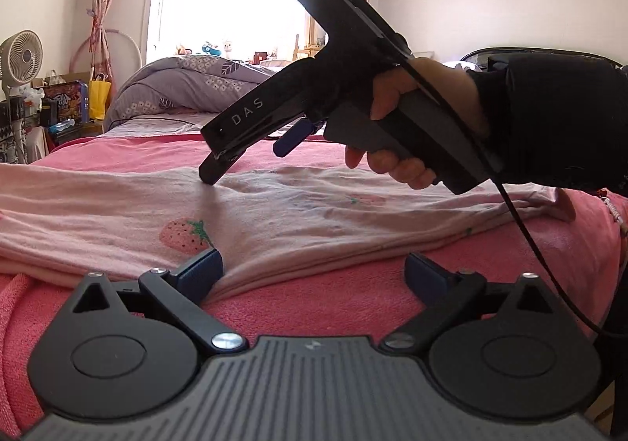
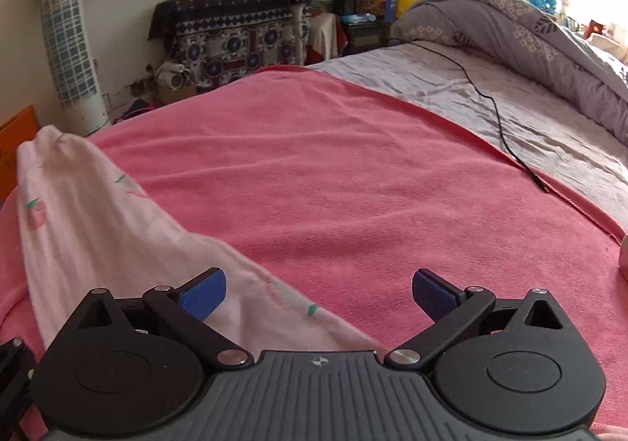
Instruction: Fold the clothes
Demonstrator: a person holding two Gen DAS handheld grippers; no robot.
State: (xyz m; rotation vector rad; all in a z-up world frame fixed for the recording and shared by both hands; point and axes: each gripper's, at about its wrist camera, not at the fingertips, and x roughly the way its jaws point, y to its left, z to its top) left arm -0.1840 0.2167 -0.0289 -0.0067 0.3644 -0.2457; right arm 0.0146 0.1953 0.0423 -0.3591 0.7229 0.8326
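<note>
Pre-grasp step: pale pink strawberry-print cotton garment (image 1: 274, 213) flat on pink terry bed cover (image 2: 353, 174). Left gripper (image 1: 314, 272) and right gripper (image 2: 318, 292) both spread, empty. Next: pinch hem, fold over.

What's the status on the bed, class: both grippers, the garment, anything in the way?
Left gripper open at garment hem. Right gripper open, low over pink strawberry garment, which lies unfolded on pink blanket. Black cable clear of garment.

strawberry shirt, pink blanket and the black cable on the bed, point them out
strawberry shirt (image 1: 184, 235): left wrist view, on the big strawberry print.
pink blanket (image 2: 333, 182): right wrist view, on its bare middle.
black cable (image 2: 495, 107): right wrist view, mid-run where it crosses the grey sheet.
</note>
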